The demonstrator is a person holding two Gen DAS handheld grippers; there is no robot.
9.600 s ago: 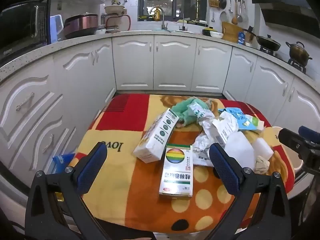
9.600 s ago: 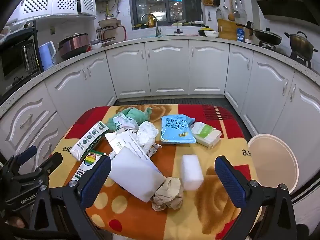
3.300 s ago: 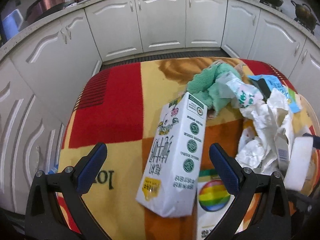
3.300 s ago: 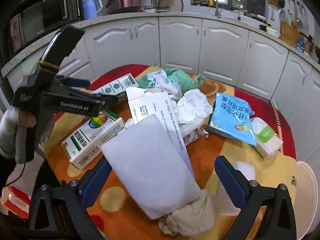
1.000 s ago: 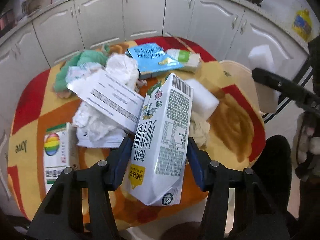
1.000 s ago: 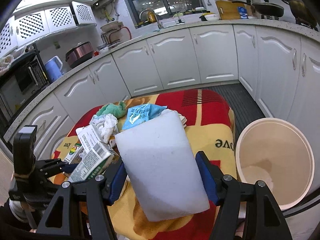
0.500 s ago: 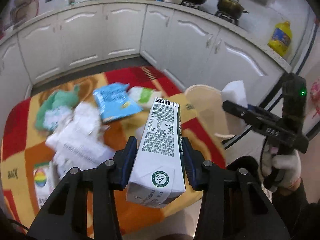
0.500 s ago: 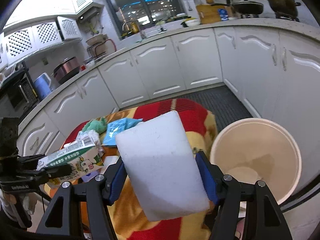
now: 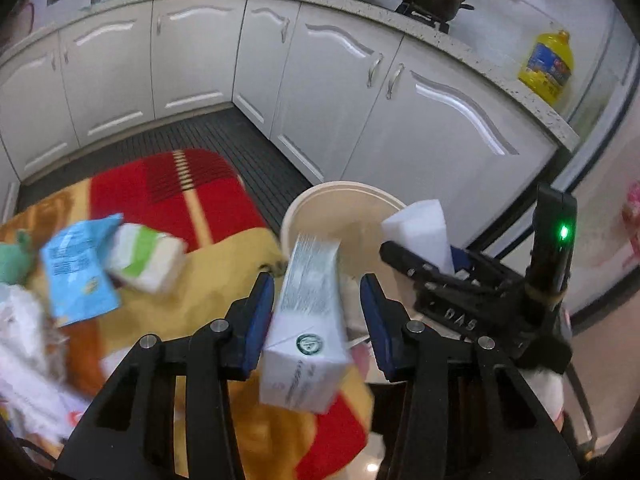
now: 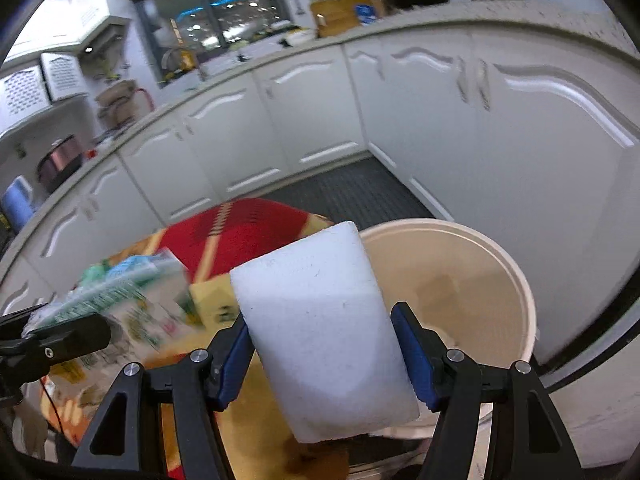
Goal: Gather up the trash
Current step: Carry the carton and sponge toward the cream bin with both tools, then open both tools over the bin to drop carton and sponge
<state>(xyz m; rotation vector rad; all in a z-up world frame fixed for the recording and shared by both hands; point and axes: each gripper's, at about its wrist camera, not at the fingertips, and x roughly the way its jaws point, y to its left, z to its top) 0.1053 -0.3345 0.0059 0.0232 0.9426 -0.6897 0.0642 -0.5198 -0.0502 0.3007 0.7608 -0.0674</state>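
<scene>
Left tool (image 9: pixel 318 310) clamped on white carton (image 9: pixel 306 326), right tool (image 10: pixel 324 360) gripping white foam block (image 10: pixel 324 344), both above cream bin (image 10: pixel 460 280) at table's (image 9: pixel 224 264) 3 o'clock edge. White kitchen cabinets (image 9: pixel 328 68) around, remaining litter at 9 o'clock.

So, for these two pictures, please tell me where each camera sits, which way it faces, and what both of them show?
Left wrist: sits on the left gripper, facing down past its carton to the bucket; its blue fingers show, plus the right gripper and a gloved hand.
Right wrist: sits on the right gripper, facing down past its white foam block into the bucket; the left gripper's black finger shows at left.
Shared: bucket, carton, foam block, blanket-covered table, white cabinets.
</scene>
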